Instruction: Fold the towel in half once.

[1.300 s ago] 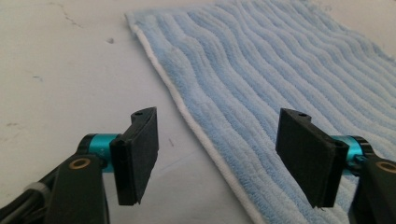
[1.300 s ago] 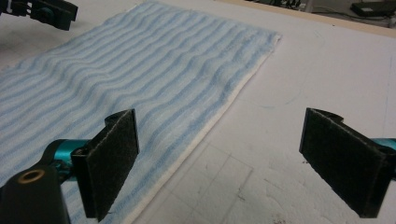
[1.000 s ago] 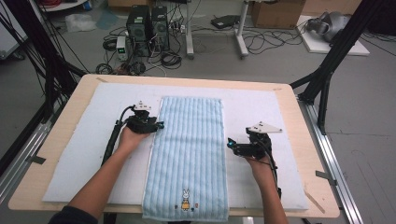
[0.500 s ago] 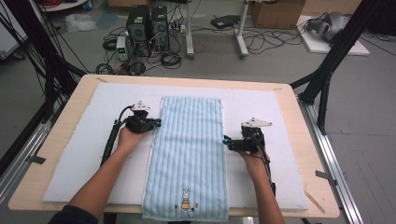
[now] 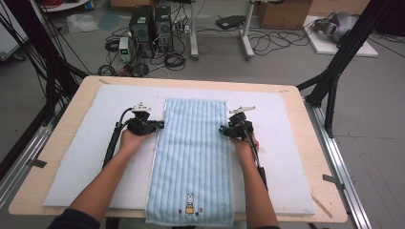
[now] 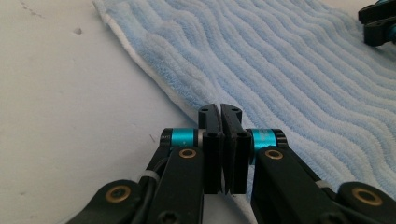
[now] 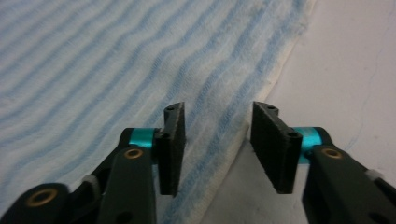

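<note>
A light blue ribbed towel [image 5: 193, 157] with a small rabbit print lies flat lengthwise on the white mat [image 5: 95, 143]. My left gripper [image 5: 160, 125] sits at the towel's left edge. In the left gripper view its jaws [image 6: 220, 109] are shut, with the white hem of the towel [image 6: 289, 70] running in between the tips. My right gripper [image 5: 222, 130] is at the towel's right edge. Its jaws [image 7: 219, 109] have just been closing and stand partly apart. The hem of the towel [image 7: 93, 60] lies between them, and the pads do not press on it.
The mat covers most of a wooden table [image 5: 57, 157]. Black frame legs [image 5: 334, 76] stand at both sides. On the floor beyond the far edge are computer cases [image 5: 148, 24] and cables. The other gripper [image 6: 378, 23] shows across the towel in the left gripper view.
My right gripper has moved forward and left, from the mat to the towel's right edge, and its jaws have narrowed. The left hand has stayed at the left edge.
</note>
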A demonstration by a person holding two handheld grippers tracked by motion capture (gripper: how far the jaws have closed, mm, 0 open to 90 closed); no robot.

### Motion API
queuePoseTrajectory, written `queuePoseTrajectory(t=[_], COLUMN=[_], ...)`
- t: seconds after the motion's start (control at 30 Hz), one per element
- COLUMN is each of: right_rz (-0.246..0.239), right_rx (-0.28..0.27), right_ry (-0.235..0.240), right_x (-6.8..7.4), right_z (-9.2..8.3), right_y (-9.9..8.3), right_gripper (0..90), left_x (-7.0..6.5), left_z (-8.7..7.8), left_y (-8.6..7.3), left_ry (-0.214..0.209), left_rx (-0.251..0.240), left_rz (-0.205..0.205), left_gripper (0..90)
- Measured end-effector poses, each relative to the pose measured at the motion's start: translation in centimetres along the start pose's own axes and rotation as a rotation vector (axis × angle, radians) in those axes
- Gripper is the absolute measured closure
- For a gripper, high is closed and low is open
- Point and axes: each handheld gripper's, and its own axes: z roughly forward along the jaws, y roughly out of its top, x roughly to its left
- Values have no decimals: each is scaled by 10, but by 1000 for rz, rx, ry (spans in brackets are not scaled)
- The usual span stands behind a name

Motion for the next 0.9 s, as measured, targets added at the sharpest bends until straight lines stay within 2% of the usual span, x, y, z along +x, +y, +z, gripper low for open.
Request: queuePoseTrajectory(t=[0.07, 0.1, 0.17, 0.2, 0.23, 0.27, 0.37, 0.5, 0.63, 0.8, 0.9], right_rz=[-8, -22, -47, -43, -40, -27, -2, 36, 12, -19, -38], right_rx=[-2, 3, 11, 16, 4, -4, -57, -105, -125, -167, -180], right_ry=[16, 10, -14, -24, -34, -40, -66, -58, -26, 14, 26], right_x=[0, 1, 4, 3, 2, -1, -6, -10, -8, 0, 3], right_z=[1, 2, 4, 4, 5, 5, 4, 0, -11, -30, -41], right_y=[2, 3, 7, 8, 9, 10, 14, 17, 17, 13, 7], right_gripper=[799, 850, 861, 863, 864, 864, 863, 863, 863, 863, 863], left_x=[2, 3, 6, 7, 8, 10, 11, 11, 9, -3, -12], left_z=[0, 0, 1, 1, 2, 3, 6, 2, -7, -23, -31], left_y=[0, 1, 2, 3, 4, 6, 15, 21, 22, 28, 23], left_ry=[-7, -9, -8, -2, -8, -13, -3, -17, -39, -60, -66], left_rx=[-7, -15, -8, -13, -20, -19, -58, -111, -104, -130, -154], left_rz=[-16, -25, -28, -25, -41, -54, -73, -99, -62, -4, 33], left_gripper=[872, 873, 875, 876, 876, 876, 876, 876, 876, 875, 875])
